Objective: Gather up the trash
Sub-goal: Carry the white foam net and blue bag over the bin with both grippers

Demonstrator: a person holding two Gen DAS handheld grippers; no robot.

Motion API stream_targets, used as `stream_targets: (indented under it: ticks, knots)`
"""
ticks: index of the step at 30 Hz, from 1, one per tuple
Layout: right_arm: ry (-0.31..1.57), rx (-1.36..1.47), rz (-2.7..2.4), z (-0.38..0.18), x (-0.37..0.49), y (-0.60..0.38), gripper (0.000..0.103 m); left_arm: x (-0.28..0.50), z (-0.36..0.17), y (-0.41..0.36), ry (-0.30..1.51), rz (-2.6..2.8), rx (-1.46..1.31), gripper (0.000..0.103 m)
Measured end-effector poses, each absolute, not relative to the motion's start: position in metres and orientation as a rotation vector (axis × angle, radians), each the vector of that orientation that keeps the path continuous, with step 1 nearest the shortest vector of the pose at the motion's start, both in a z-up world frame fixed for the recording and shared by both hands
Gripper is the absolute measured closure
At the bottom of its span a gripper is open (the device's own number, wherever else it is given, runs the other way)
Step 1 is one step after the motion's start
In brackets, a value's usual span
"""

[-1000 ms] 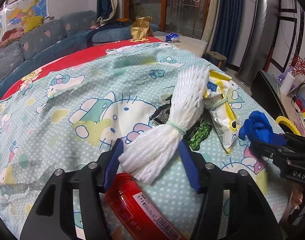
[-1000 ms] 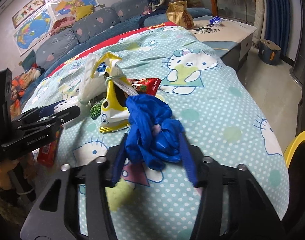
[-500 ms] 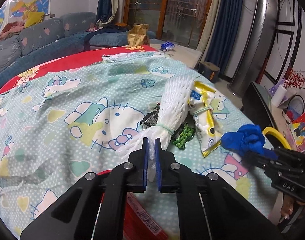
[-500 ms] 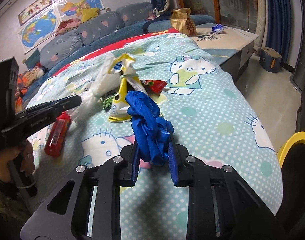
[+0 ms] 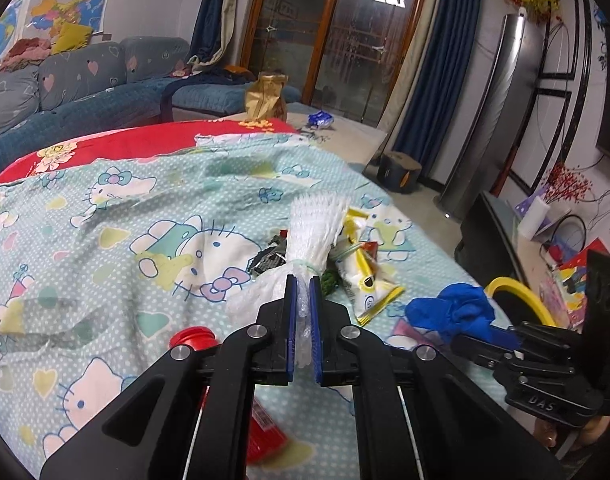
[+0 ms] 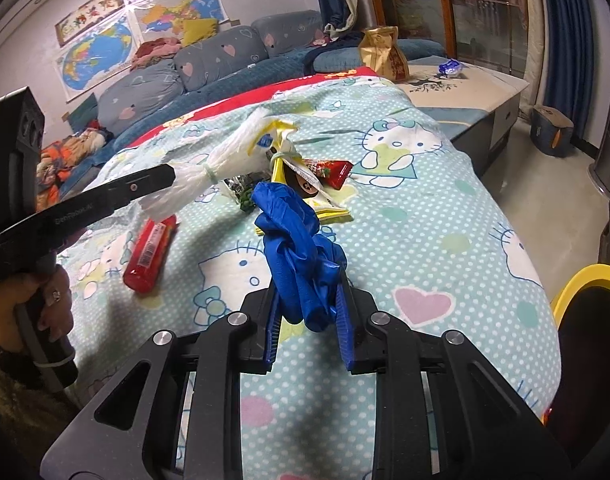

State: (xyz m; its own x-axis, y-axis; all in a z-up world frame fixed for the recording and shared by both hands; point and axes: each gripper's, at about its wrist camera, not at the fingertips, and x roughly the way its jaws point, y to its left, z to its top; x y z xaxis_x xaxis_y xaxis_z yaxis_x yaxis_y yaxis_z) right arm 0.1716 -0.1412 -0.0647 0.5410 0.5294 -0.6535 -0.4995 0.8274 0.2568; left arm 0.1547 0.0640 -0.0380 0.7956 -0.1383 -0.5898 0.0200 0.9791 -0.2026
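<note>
Our left hand-held gripper point(image 5: 301, 312) is clamped on the loose tail of the white foam net point(image 5: 313, 228), its blue pads squeezed almost together on the thin mesh, while our right hand-held gripper point(image 6: 309, 320) is pinched on the crumpled blue glove point(image 6: 297, 248), which stands up out of the jaws. Both pieces look lifted just clear of the bed point(image 6: 425, 220). Beyond them the yellow snack wrapper point(image 6: 305, 184), a red wrapper point(image 6: 333, 170) and some dark and green scraps lie in a heap, with the red tube point(image 6: 151, 248) off to one side. We judge the net the weak grip: held only by its tail, it could slide out or snag the yellow snack wrapper it touches. The yellow-rimmed bin point(image 6: 585, 280) sits beside the bed; a hasty swing could drop the glove short.
</note>
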Motion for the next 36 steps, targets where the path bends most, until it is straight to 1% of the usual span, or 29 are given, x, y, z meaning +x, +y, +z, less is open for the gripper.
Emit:
stream_targets:
  ticks: [18,25,36]
  knots:
    - [0.747,0.033,0.636,-0.047,0.150,-0.158,0.085,0.102,-0.001,0.069,0.555,-0.153,-0.274,0.097]
    - [0.716,0.040,0.625,-0.036,0.145,-0.169,0.085,0.091,0.016,0.057,0.518,-0.190,-0.263,0.097]
    - [0.664,0.067,0.571,-0.019,0.144,-0.198,0.085,0.092,0.021,0.025,0.517,-0.263,-0.231,0.097]
